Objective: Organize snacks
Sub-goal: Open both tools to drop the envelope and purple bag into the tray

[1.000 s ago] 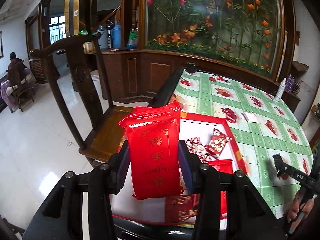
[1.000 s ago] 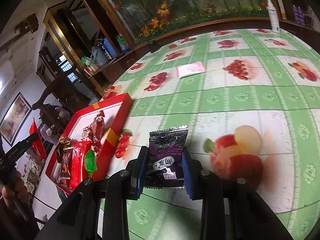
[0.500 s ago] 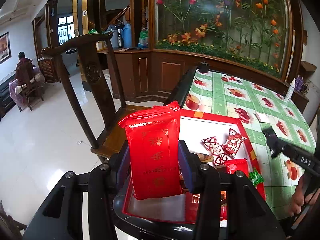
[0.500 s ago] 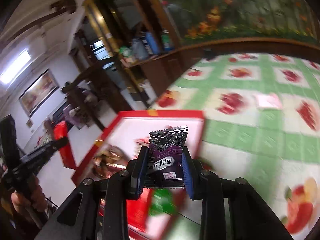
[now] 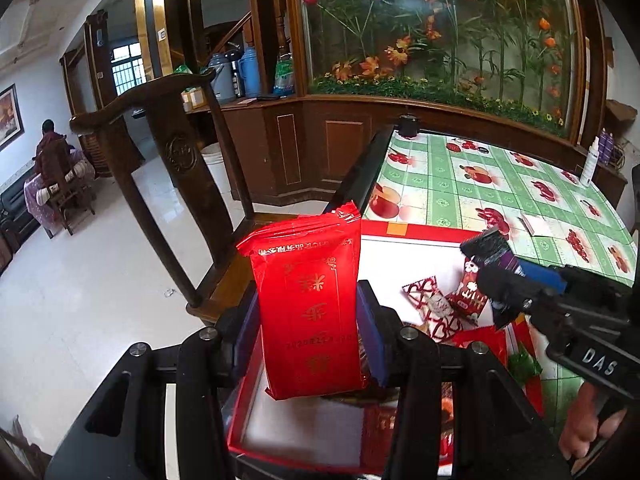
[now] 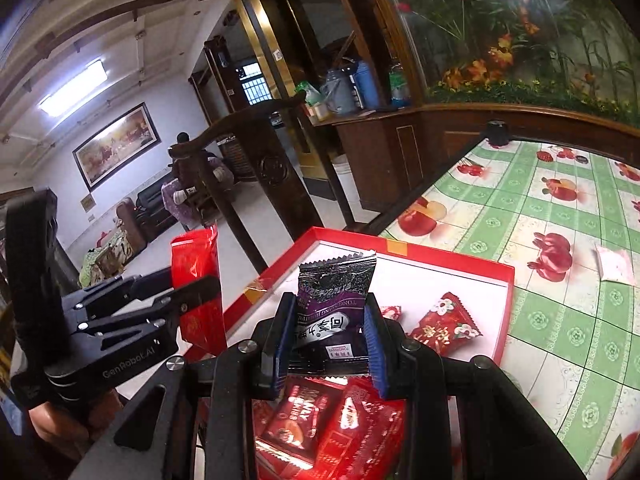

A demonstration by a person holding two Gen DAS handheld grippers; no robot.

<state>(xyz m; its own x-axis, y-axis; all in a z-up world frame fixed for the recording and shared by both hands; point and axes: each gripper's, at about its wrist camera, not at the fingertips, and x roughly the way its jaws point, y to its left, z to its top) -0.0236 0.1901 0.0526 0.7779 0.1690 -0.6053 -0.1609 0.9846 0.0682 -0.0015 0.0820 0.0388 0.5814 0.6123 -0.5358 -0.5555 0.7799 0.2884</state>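
Over the red tray: both tongs carry a snack packet, and neither packet is down.
Left tongs [image 5: 308, 334]: clamped on the tall red packet [image 5: 310, 304], blue pads pressing both of its long sides; packet upright, gold print upside down, crimped end at 12 o'clock.
Red packet's place: in the air above the tray's near corner at 6 o'clock in the left wrist view, clear of the tray floor.
Right tongs [image 6: 330, 334]: clamped on the dark purple packet [image 6: 334, 304], pads squeezing its lower half, serrated top edge standing free.
Purple packet's place: held above the tray's white floor; in the left wrist view it sits at 3 o'clock of the red packet, well apart from it.
Red tray [image 6: 506, 312]: on the counter's corner, white inside, red rim.
Loose snacks [image 6: 444, 326]: red patterned wrappers lie on the tray floor, more red packs piled at the near end under the right tongs.
Counter [image 6: 560, 320]: green-and-white checked cloth with fruit prints; a small white packet [image 6: 616, 264] lies at 3 o'clock, away from the tray.
Wooden chair [image 5: 176, 160]: at 10 o'clock, beside the counter's edge.
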